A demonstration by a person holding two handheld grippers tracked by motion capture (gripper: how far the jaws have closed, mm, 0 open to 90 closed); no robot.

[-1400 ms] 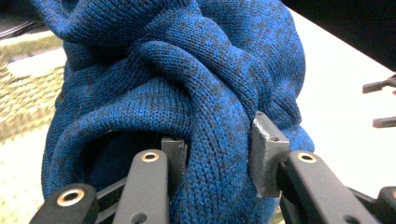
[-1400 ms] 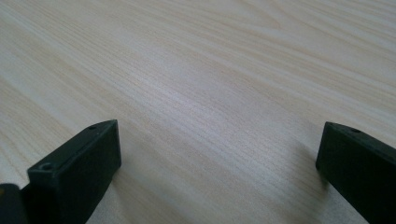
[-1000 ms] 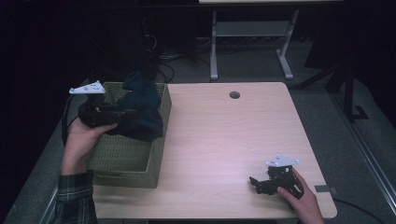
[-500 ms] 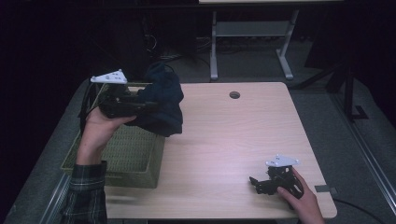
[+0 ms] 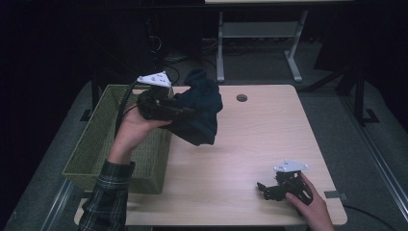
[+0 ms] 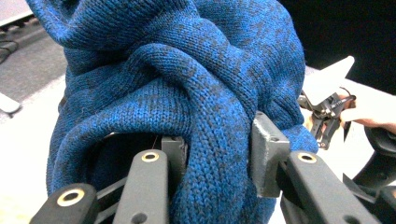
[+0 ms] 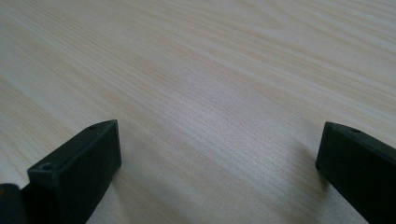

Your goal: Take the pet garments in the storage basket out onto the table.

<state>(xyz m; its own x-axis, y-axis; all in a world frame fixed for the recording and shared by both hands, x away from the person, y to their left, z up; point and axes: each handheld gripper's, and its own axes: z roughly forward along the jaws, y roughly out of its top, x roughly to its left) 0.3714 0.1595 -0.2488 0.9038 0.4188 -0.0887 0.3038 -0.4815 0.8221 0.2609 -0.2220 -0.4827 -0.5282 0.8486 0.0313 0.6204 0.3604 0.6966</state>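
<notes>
A dark blue knitted sweater hangs bunched in the air over the table's left part, just right of the basket. My left gripper is shut on a thick fold of this sweater; in the left gripper view the knit is pinched between both pads. Near the table's front right corner my right gripper rests low on the wood, held by a hand. Its jaws stand wide apart with only bare tabletop between them.
A green woven basket sits at the table's left edge, under my left forearm. The light wooden table has a round cable hole near its far edge. A white metal frame stands on the floor behind.
My left gripper has lifted the sweater out of the basket and carried it right, over the table's edge. The right gripper has stayed where it was.
</notes>
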